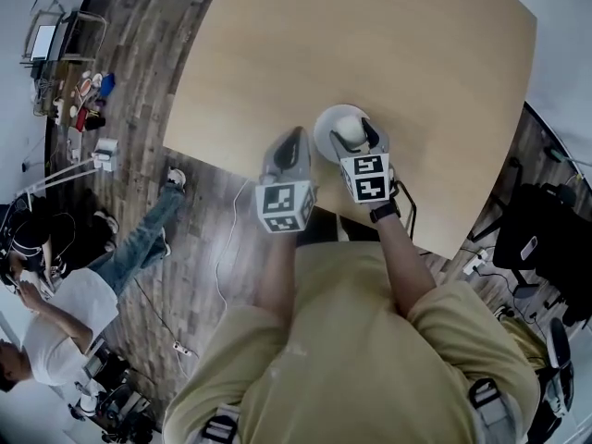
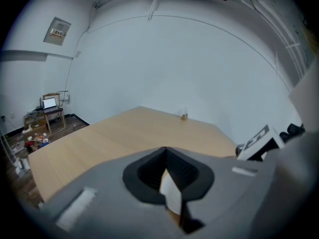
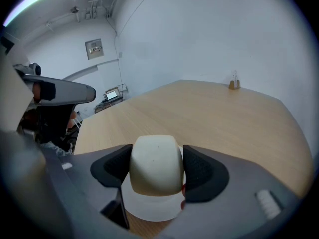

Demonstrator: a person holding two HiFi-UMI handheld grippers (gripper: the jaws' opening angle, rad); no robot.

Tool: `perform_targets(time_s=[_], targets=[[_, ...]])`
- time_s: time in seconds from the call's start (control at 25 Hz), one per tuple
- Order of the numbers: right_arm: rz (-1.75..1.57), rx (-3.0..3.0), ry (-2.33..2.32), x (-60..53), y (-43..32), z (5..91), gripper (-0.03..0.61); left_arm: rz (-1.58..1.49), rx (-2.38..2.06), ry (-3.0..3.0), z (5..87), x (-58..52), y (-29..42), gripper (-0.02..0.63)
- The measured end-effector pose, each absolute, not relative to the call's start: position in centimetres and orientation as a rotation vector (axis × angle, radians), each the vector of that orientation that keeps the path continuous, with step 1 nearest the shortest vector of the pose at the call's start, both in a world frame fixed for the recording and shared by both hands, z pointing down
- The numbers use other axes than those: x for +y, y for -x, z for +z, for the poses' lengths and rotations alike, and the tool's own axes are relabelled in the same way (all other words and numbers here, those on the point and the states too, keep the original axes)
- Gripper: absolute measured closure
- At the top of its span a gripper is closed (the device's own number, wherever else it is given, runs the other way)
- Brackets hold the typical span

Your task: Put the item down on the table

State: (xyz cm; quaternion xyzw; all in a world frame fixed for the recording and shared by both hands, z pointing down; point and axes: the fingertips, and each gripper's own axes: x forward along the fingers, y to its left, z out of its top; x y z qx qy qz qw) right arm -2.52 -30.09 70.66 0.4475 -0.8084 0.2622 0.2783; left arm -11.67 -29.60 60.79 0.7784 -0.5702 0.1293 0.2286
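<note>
Head view: my right claw (image 1: 356, 137) is clenched on a cream cup (image 1: 350, 129) over a white plate (image 1: 326, 128), near the front edge of the table (image 1: 370, 44). My left claw (image 1: 294, 137) sits just beside the plate's left rim. A person (image 1: 55, 313) sits on the floor, well off to my left.

Left gripper view: the left claw (image 2: 165, 151) has its jaws pressed together at the tips. A white sliver shows in the gap behind them; I cannot tell what it is. The table (image 2: 99, 143) runs ahead to a small holder (image 2: 184, 116) at its far side. A laptop (image 2: 49, 103) stands on a desk by the wall.

Right gripper view: the right claw (image 3: 157, 156) grips the cup (image 3: 155, 176), one pad on each side. I see only its rounded outside, not what it holds. The plate (image 3: 149, 208) lies right under it; I cannot tell whether they touch. The table (image 3: 224, 118) reaches back to the holder (image 3: 233, 83).
</note>
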Motion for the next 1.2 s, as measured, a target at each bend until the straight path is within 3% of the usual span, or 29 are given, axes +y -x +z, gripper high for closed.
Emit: perform_targets(time_s=[0.72,1.04,1.2], targets=[[0.694,-1.979,-1.137,-30.5,4.3,75.8,0.249,0.393,-1.525,-2.117,63.1,-30.8,13.7,0.612],[0.673,-2.063,-1.233,-31.3,2.7,71.3,0.225,0.365,-1.532,-2.163,60.9,-31.5,13.2,0.612],[0.647,-2.11,-1.349,-32.3,0.0,67.0,0.278,0.339,-1.548,-2.214,58.2,-31.9,12.8,0.612]])
